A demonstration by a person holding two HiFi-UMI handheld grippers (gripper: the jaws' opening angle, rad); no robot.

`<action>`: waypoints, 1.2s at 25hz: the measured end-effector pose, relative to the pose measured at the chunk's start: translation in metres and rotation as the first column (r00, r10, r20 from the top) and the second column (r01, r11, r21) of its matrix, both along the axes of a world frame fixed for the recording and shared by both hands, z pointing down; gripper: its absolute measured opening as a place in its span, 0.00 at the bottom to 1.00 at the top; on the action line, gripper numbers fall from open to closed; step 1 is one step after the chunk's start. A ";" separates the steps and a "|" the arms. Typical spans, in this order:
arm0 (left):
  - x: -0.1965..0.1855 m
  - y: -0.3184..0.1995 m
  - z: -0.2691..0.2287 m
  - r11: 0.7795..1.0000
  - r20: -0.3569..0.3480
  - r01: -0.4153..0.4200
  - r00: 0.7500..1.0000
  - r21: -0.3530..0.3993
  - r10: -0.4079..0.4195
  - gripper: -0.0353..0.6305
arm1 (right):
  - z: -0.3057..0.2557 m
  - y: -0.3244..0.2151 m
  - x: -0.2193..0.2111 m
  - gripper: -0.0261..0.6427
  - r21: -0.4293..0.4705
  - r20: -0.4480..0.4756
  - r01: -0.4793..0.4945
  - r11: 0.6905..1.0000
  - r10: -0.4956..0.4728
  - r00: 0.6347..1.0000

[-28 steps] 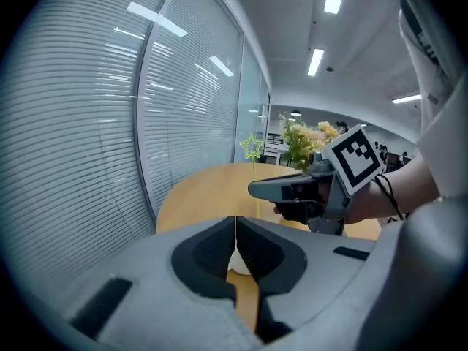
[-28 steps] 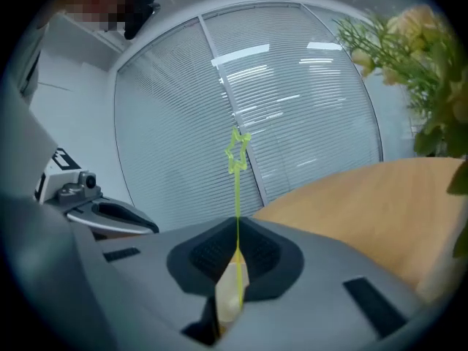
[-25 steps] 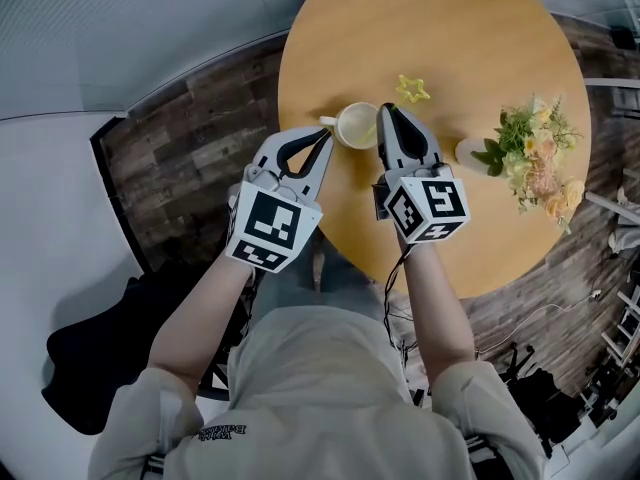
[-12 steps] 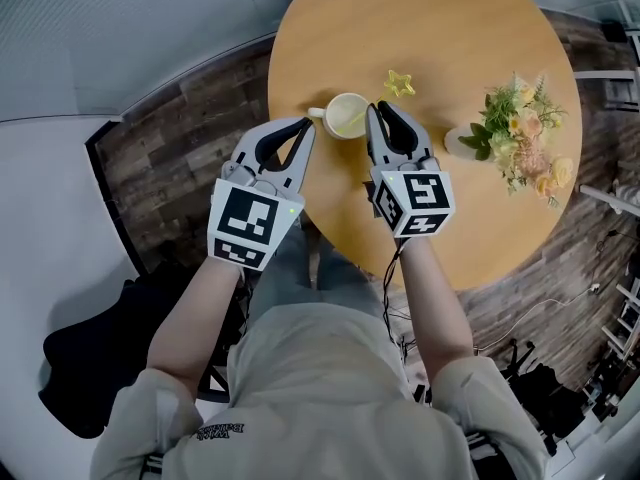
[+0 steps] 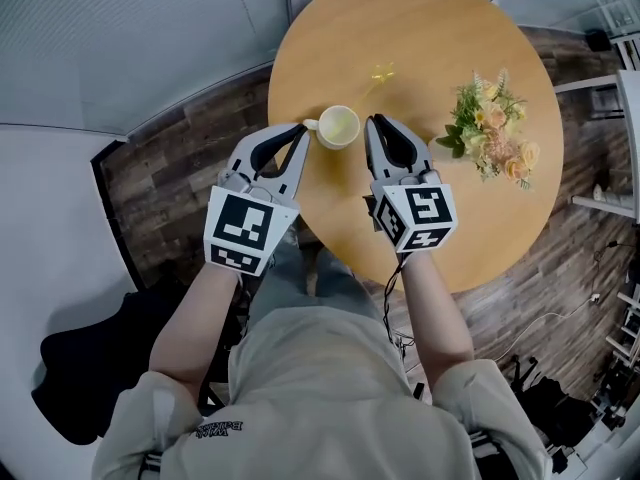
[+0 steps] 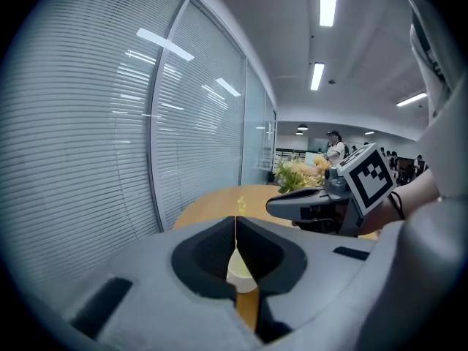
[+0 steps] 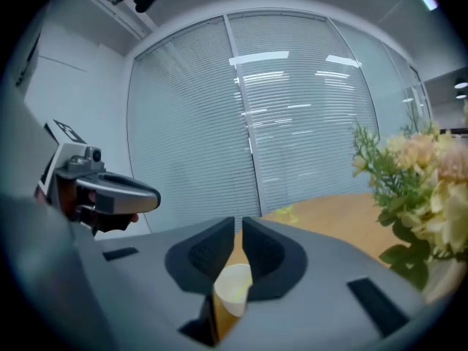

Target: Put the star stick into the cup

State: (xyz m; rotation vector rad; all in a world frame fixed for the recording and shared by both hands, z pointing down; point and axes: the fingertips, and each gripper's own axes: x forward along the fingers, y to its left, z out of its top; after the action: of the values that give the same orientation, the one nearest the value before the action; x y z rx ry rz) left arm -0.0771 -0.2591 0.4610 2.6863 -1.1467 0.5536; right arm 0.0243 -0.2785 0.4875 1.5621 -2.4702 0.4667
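A small yellow star stick (image 5: 382,71) lies flat on the round wooden table (image 5: 430,28), beyond a white cup (image 5: 338,126) whose handle points left. My left gripper (image 5: 302,128) is shut and empty, its tip just left of the cup's handle. On the cup's right, my right gripper (image 5: 371,122) is also shut with nothing in it. In the left gripper view the cup (image 6: 239,271) shows low behind the closed jaws and the star stick (image 6: 240,202) lies farther off. The right gripper view shows the cup (image 7: 232,288) and the star stick (image 7: 285,212) likewise.
A bouquet of flowers (image 5: 488,136) lies on the table to the right of my right gripper. The table's near edge is under both grippers, with dark wood flooring (image 5: 190,128) to the left. Window blinds (image 7: 292,123) stand behind the table.
Both grippers have drawn back a little from the cup towards the table's near edge. The star stick now lies farther from the right gripper's tip. The head view has shifted.
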 end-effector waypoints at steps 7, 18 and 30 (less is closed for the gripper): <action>0.004 0.006 -0.063 0.995 -0.019 -0.013 1.000 0.104 0.015 0.09 | -0.077 0.015 0.006 0.09 0.101 0.031 0.004 0.995 -0.007 1.000; 0.004 0.028 -0.169 0.954 -0.070 -0.022 0.997 0.300 0.045 0.09 | -0.214 0.052 0.006 0.09 0.288 0.112 0.042 0.957 -0.077 0.991; 0.001 0.069 -0.236 0.915 -0.093 -0.013 0.994 0.402 0.055 0.09 | -0.281 0.109 0.002 0.09 0.401 0.047 0.126 0.907 -0.158 0.986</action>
State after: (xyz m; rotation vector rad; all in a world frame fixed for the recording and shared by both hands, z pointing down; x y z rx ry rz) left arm -0.0765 -0.1901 0.2250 3.0375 -1.3088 0.1926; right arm 0.0258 -0.1700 0.2062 1.4967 -2.8511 -0.0041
